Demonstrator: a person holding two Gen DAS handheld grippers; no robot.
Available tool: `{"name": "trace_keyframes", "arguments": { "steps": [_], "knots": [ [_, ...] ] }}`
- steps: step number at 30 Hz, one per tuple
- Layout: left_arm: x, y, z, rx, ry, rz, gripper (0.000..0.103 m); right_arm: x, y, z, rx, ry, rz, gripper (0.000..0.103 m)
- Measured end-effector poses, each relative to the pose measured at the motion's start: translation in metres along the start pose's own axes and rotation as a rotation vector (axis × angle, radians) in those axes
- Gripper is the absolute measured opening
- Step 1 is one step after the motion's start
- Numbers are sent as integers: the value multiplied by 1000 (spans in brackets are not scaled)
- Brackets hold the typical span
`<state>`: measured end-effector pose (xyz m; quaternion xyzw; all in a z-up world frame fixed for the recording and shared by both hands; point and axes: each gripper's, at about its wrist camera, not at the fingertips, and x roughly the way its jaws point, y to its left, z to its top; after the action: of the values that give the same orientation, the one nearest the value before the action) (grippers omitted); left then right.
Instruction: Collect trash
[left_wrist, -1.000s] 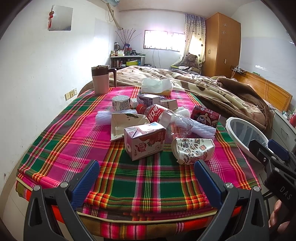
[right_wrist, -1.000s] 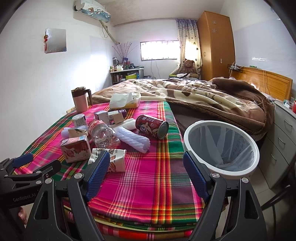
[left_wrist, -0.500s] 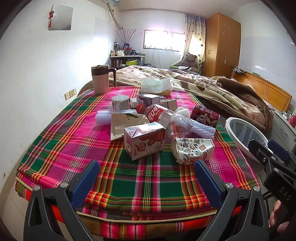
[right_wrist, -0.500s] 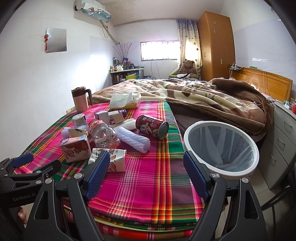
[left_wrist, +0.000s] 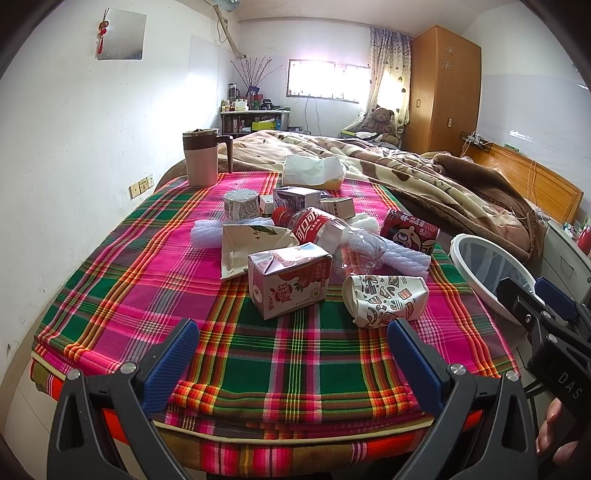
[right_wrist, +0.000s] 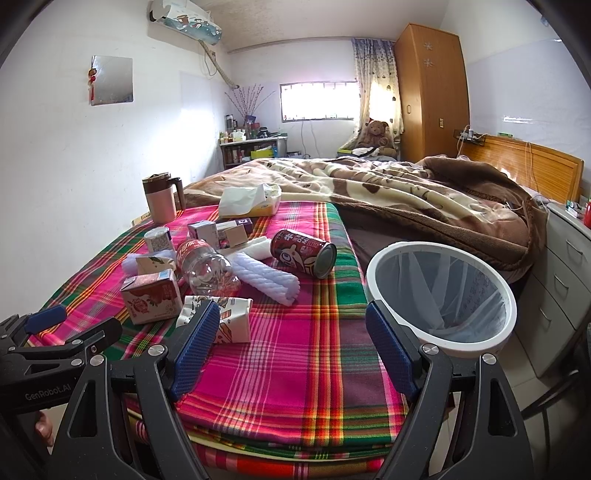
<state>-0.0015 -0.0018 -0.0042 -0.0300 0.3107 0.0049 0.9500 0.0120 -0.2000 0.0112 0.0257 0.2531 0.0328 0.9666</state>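
Left wrist view: the left hand-held gripper (left_wrist: 293, 345) hangs level over the near edge of the plaid blanket (left_wrist: 295, 365), jaws spread wide and holding nothing. The trash lies in a loose heap just ahead of it: a pink milk carton (left_wrist: 289, 281) on its side, a crushed paper cup (left_wrist: 386, 300) just to its right, a flattened beige carton (left_wrist: 255, 243) behind, and a clear cola bottle (left_wrist: 327, 236) lying across a white foam roll (left_wrist: 400, 254). A red can (left_wrist: 410, 229) lies on its side further right. Small boxes behind the heap overlap and are hard to tell apart. At the right edge the white bin (left_wrist: 476, 266) is half hidden by the right hand-held gripper (left_wrist: 543, 306), whose jaws cannot be judged from this side; fingertips (left_wrist: 554, 432) of the hand holding it show at the bottom corner.

Right wrist view: the right hand-held gripper (right_wrist: 291, 345) points level along the bed, jaws wide and empty. Its left finger covers part of the crushed paper cup (right_wrist: 232, 321). The white bin (right_wrist: 443, 347), lined with a clear bag, stands beside the bed, touching the blanket's right edge, partly behind the right finger. The red can (right_wrist: 303, 252), foam roll (right_wrist: 266, 276), cola bottle (right_wrist: 205, 266) and milk carton (right_wrist: 152, 295) lie apart from the fingers. The left hand-held gripper (right_wrist: 48, 328) enters at lower left, partly cut off.
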Motion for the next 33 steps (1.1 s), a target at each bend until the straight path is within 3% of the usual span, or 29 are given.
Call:
{"name": "trace_keyframes", "arguments": {
  "steps": [21,33],
  "knots": [
    [5,4,3,-3,11,-2,103,0,-1,1,-4,2,0,83],
    [35,35,21,-51,60,-3,103,36,-24,26,-47,-17,-32,83]
  ]
}}
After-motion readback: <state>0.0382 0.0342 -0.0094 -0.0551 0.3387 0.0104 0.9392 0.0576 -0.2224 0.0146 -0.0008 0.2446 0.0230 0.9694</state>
